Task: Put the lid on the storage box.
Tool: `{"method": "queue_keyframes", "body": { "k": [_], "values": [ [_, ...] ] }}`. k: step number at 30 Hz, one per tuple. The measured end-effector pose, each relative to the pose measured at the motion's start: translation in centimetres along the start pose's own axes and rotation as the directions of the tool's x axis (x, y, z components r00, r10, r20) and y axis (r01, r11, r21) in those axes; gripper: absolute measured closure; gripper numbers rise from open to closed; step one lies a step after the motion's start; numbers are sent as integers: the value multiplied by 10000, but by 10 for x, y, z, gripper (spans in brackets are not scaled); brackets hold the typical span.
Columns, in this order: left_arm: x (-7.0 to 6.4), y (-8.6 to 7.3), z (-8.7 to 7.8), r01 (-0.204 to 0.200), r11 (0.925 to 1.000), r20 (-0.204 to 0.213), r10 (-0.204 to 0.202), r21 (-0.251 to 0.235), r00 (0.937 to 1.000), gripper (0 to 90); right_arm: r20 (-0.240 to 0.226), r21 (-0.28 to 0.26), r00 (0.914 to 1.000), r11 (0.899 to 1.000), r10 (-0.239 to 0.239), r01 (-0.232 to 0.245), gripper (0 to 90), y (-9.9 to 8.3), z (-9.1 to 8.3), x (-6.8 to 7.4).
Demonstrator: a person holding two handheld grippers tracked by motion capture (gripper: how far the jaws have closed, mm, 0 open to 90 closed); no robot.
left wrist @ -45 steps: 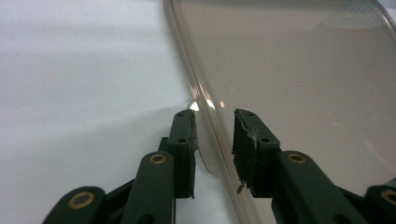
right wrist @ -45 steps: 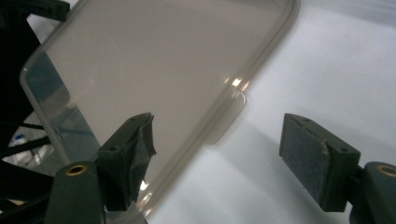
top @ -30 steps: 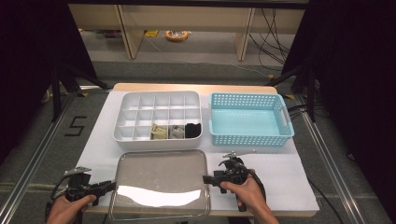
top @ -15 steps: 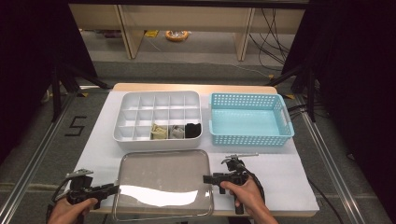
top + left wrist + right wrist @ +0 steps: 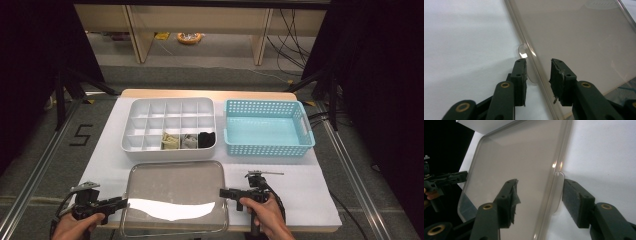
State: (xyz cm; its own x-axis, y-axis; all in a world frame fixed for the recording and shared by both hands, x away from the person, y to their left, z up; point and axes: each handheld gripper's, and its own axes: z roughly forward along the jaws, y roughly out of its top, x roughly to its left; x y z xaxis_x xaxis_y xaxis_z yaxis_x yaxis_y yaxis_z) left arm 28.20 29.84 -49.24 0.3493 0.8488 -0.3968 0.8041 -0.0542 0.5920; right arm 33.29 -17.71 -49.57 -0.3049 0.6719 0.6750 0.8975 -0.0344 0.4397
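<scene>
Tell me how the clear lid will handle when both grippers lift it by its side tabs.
The clear lid looks thin and glossy, so probably light and slippery. It is wide and flat, so it may flex or sag between the left gripper and right gripper.

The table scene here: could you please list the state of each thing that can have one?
Clear plastic lid: flat on the table, off the organiser.
White compartment organiser: uncovered, three front cells filled.
Light blue perforated basket: empty.
Left gripper: open, jaws straddling the lid's edge by a tab.
Right gripper: open, jaws straddling the opposite edge.
</scene>
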Motion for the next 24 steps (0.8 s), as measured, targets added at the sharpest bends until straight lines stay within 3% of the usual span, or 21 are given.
{"method": "queue_keyframes", "body": {
  "k": [1,2,5,7,8,9,10,12,14,15,18,19,20,21,22,24],
  "values": [
    [0,0,0,-8,10000,-1,8,11,10000,642,37,-113,9999,9998,137,-136,484,-1,0,-1],
    [-3,-1,2,332,9990,41,-331,-313,9994,638,-67,-87,9994,9994,331,-332,483,-1,0,-1],
    [0,-1,0,33,10000,23,-33,-50,10000,634,-263,-204,9984,9985,499,-504,507,-2,-1,-4],
    [-1,-1,0,60,9999,36,-60,-94,10000,629,-156,-289,9987,9983,495,-499,513,-1,0,-5],
    [-3,-1,2,347,9988,96,-344,-341,9994,623,-126,-314,9990,9986,432,-436,528,-2,0,-5],
    [-3,-1,2,354,9987,101,-350,-356,9993,619,-127,-387,9997,9990,201,-206,532,-2,1,-8],
    [-3,-1,2,364,9987,107,-360,-358,9993,615,-185,-317,9981,9977,596,-602,534,-2,0,-6],
    [-3,-2,3,371,9984,89,-368,-421,9993,612,-349,-325,9972,9972,666,-677,553,-3,-1,-7],
    [-3,-2,2,352,9985,91,-348,-426,9994,612,-148,-400,9977,9970,663,-668,549,-3,0,-6],
    [-4,-2,3,357,9984,90,-353,-443,9993,611,-171,-304,9959,9955,889,-894,550,-3,-1,-4],
    [-4,-2,3,354,9983,67,-352,-467,9994,603,-58,-399,9989,9981,471,-473,550,-2,0,-5],
    [-2,-2,1,-8,9998,21,8,-182,10000,603,32,-389,9993,9986,361,-359,550,-2,1,-3],
    [-4,-2,2,223,9989,46,-221,-401,9997,602,112,-333,9994,9989,324,-320,550,-2,0,-2],
    [-3,-2,2,187,9992,43,-186,-356,9998,600,166,-321,9981,9977,601,-596,550,-2,0,2],
    [-3,-2,1,133,9995,69,-131,-301,9999,595,194,-264,9990,9988,410,-405,548,-1,-1,3],
    [-4,-3,3,305,9985,90,-301,-458,9995,592,61,-318,9984,9979,570,-568,548,-1,-2,4]
  ]
}}
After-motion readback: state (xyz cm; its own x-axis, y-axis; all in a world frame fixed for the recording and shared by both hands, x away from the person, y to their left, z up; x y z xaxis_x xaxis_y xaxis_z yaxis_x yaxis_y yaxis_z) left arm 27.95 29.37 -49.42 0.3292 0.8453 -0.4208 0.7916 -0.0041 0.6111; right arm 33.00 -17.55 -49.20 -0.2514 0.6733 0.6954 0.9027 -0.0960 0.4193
